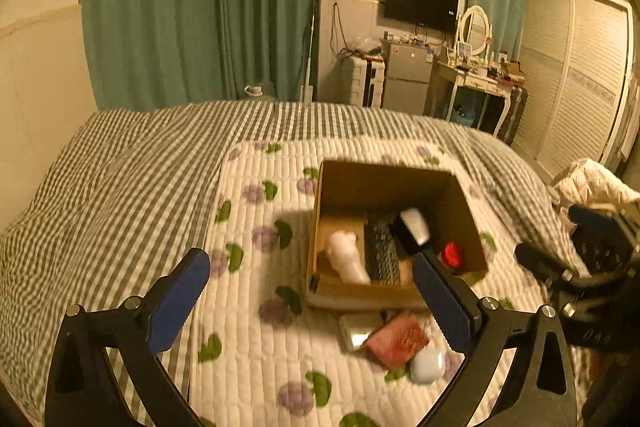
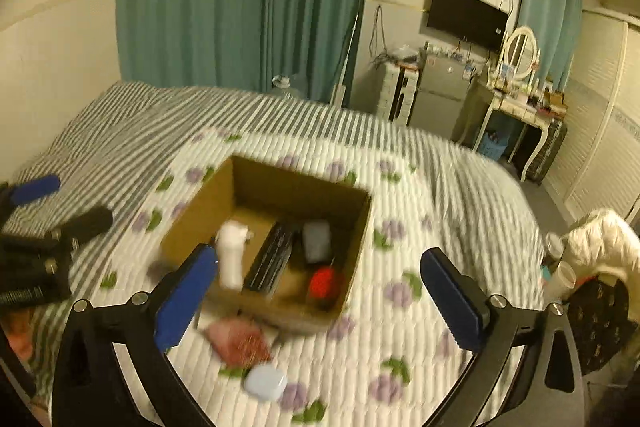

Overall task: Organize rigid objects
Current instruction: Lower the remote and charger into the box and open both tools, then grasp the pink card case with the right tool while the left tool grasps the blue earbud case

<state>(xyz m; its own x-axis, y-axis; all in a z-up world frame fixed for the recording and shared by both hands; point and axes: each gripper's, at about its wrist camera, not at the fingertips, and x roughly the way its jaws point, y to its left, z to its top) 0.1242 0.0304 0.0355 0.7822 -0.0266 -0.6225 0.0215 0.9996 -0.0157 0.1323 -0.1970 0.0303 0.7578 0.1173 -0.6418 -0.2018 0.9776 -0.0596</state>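
Observation:
An open cardboard box [image 1: 464, 203] [image 2: 200, 219] sits on a floral quilted mat on the bed. Inside lie a white bottle [image 1: 346, 257] [image 2: 231, 255], a black keyboard-like item [image 1: 382, 251] [image 2: 270, 259], a white and black device [image 1: 414, 227] [image 2: 317, 241] and a red-capped thing [image 1: 452, 254] [image 2: 324, 283]. In front of the box lie a pink case [image 1: 396, 341] [image 2: 240, 341], a pale blue round case [image 1: 427, 367] [image 2: 265, 382] and a small silver item [image 1: 356, 331]. My left gripper [image 1: 312, 301] is open and empty above the mat. My right gripper [image 2: 320, 303] is open and empty above the box's near edge.
The bed has a grey striped cover [image 1: 120, 167]. A white padded jacket [image 1: 592, 183] [image 2: 604, 239] lies at the right edge. A fridge, dressing table and wardrobe stand beyond the bed. Green curtains hang behind.

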